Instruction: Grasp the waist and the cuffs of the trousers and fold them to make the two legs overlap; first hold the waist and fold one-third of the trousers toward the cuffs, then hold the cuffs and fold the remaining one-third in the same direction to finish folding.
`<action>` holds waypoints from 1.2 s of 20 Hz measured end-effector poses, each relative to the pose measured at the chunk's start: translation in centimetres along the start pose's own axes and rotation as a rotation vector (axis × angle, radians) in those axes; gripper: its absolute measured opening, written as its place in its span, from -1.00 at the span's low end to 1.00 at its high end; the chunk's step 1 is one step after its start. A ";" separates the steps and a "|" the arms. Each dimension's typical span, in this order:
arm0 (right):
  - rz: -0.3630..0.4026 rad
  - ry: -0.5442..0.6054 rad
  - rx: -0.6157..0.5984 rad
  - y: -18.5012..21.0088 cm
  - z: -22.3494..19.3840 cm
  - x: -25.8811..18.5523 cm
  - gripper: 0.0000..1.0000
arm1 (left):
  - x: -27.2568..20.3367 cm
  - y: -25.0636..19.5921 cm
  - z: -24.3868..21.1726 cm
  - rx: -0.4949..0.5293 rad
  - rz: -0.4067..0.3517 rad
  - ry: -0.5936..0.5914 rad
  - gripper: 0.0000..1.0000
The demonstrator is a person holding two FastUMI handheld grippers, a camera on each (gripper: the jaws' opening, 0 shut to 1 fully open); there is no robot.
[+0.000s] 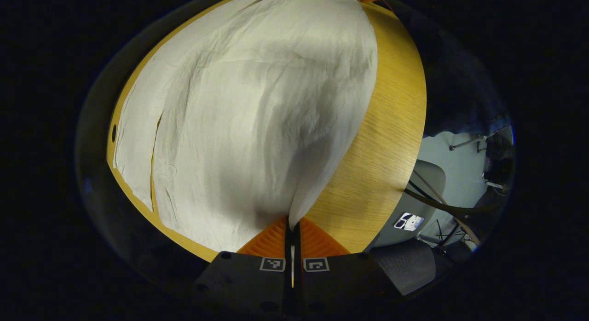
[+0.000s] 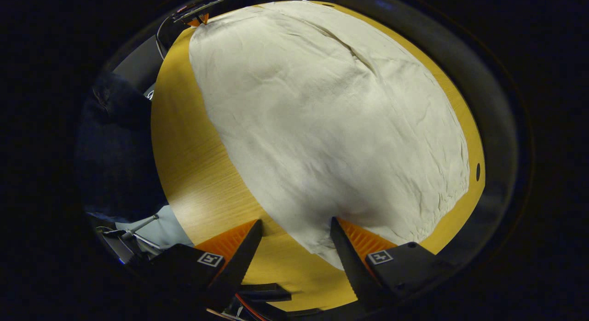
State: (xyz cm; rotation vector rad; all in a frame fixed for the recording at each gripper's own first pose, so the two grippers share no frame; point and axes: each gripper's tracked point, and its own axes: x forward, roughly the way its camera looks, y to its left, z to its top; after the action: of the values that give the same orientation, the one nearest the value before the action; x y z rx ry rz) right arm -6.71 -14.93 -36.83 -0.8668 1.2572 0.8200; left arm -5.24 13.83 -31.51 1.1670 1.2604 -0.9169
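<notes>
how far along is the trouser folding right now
Early on. The trousers lie across the wooden table, one leg seemingly laid over the other. In hand: the left gripper is shut on a fabric edge, while the right gripper is open at the near edge. Both one-third folds appear left.

One pair of trousers (image 1: 257, 118), one wooden table (image 1: 391, 141), two tongs (image 1: 292, 226) (image 2: 297, 229), one chair (image 1: 428, 174).

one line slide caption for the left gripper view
Left gripper, jaws closed, pinches an edge of the pale trousers spread across the wooden table.
</notes>
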 end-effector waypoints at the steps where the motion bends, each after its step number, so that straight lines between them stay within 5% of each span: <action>1: -0.005 0.015 0.010 0.0 0.0 0.0 0.94 | 0.0 0.0 -0.1 -0.004 -0.005 0.002 -1.00; 4: -0.023 0.077 0.040 -0.2 -0.2 -0.1 0.78 | 0.1 0.1 -0.1 -0.004 -0.009 0.001 -1.00; 7: -0.089 0.111 0.060 -1.4 -0.4 -0.4 -0.02 | 0.2 0.0 -0.2 -0.021 -0.007 -0.004 -0.99; 8: -0.115 0.112 0.052 -1.8 -0.3 -0.4 -0.48 | 0.2 0.0 -0.3 -0.023 -0.004 -0.006 -0.99; 11: -0.123 0.114 0.053 -1.9 -0.4 -0.5 -0.79 | 0.1 -0.1 -0.1 -0.020 -0.007 -0.008 -0.99; 19: -0.151 0.086 0.110 -2.0 -0.3 -0.5 -0.89 | 0.2 -0.3 -0.1 -0.082 -0.010 -0.030 -0.99; 24: -0.240 -0.046 0.367 -2.9 1.2 -1.7 -0.96 | -0.7 -0.2 1.3 -0.328 0.077 -0.184 -1.00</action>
State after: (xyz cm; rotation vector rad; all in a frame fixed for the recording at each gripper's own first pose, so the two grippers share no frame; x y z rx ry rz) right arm -3.84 -15.27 -34.71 -0.6794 1.1874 0.3983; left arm -5.22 12.46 -30.93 0.8466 1.1566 -0.7110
